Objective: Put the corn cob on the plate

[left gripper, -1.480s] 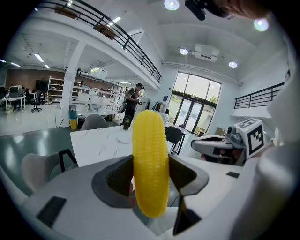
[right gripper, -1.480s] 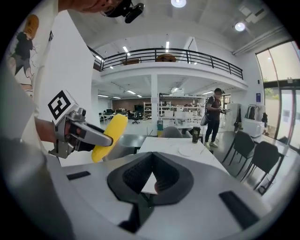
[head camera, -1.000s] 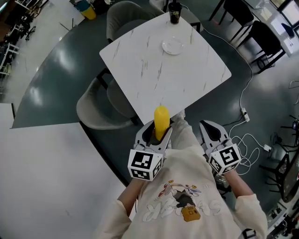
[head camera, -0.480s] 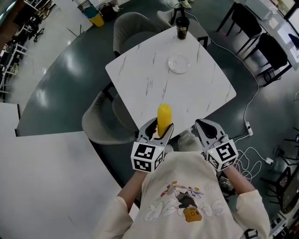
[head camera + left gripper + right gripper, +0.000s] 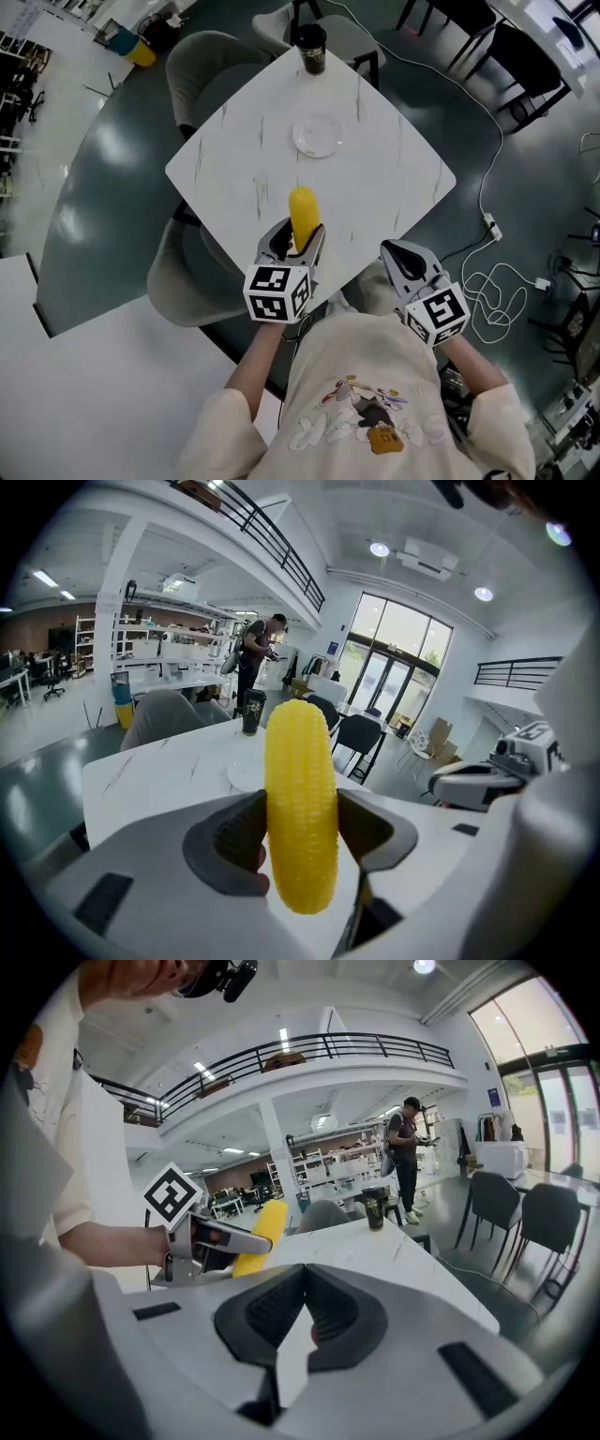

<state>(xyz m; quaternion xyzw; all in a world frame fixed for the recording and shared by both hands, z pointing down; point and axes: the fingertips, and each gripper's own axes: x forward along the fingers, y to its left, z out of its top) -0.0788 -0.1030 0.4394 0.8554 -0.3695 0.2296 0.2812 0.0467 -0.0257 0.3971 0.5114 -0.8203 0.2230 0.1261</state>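
Note:
A yellow corn cob (image 5: 303, 217) (image 5: 300, 808) stands upright between the jaws of my left gripper (image 5: 298, 242) (image 5: 302, 829), which is shut on its lower half. It hangs over the near edge of the white marble table (image 5: 234, 159). The small white plate (image 5: 318, 135) (image 5: 244, 774) lies further up the table, well beyond the cob. My right gripper (image 5: 401, 258) (image 5: 302, 1309) is shut with nothing in it, held off the table's near right corner. In the right gripper view, the corn cob (image 5: 259, 1235) and the left gripper (image 5: 220, 1246) show at the left.
A dark cup (image 5: 311, 47) (image 5: 375, 1207) stands at the table's far corner. Grey chairs (image 5: 202, 70) surround the table, one (image 5: 183, 277) under its near left edge. A white cable (image 5: 502, 300) lies on the floor at right. A person (image 5: 253, 658) stands in the distance.
My left gripper has carried the corn cob forward over the table's near edge, nearer the plate. The head view has swung, so the table sits lower and closer.

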